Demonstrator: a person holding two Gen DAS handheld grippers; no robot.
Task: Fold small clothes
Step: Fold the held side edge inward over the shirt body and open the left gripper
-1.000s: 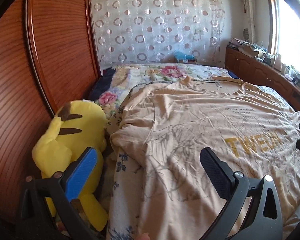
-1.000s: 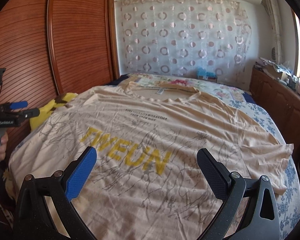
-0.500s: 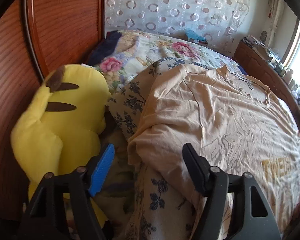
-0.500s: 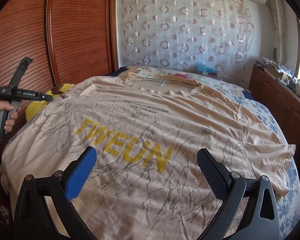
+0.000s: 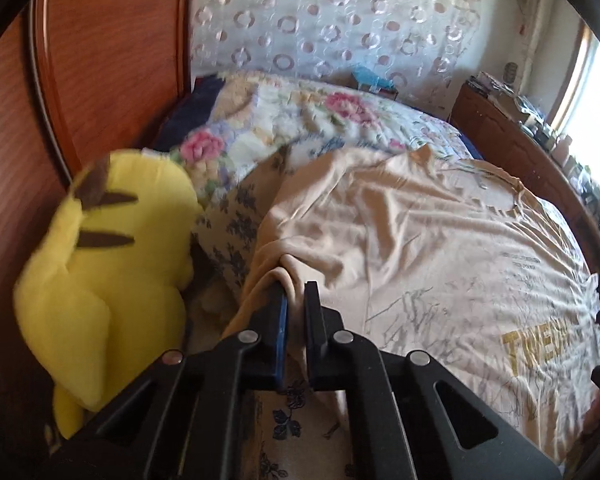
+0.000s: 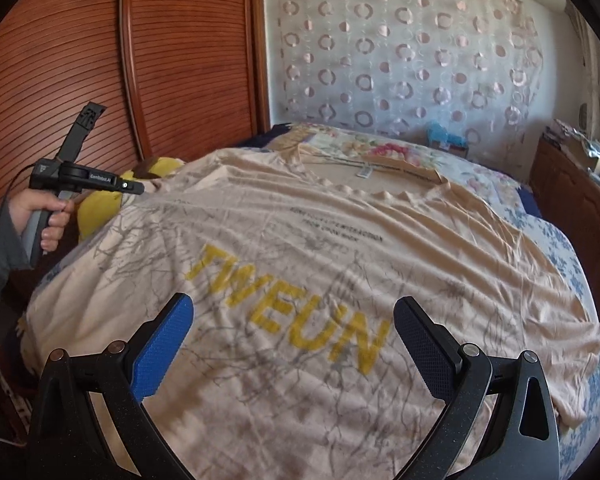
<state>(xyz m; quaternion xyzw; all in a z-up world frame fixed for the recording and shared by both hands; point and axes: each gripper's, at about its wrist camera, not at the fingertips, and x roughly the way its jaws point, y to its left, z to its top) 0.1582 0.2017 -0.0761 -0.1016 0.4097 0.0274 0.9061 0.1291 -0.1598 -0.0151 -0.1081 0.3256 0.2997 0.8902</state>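
The shirt (image 6: 320, 280), beige with yellow letters, lay spread flat over the bed (image 6: 556, 240) and filled the middle of the right wrist view, its collar toward the curtain (image 6: 400, 60) at the top of the frame. In the left wrist view the shirt (image 5: 420, 248) ran from the centre to the right edge, with its sleeve bunched at lower centre.

The left gripper (image 5: 296, 300) pointed steeply down at that sleeve. Its jaws had just been closing and now stood pinched together on a fold of the sleeve cloth, which rose in a ridge between the blue pad and the black one. A yellow plush (image 5: 108, 280) lay at the left of that frame, just beside the sleeve and against the wooden wardrobe (image 5: 100, 60).

In the right wrist view the left hand (image 6: 46, 216) showed at the left edge, its fingers wrapped round the grey handle of its tool, a grey sleeve at the wrist. The tool's black body reached toward the shirt's edge; its tips were hidden there behind the cloth.

The right gripper (image 6: 292, 344) hovered over the lower part of the shirt, tilted downward, jaws spread wide with nothing between them. The yellow letters showed through the gap between its blue finger (image 6: 162, 344) and the black one.
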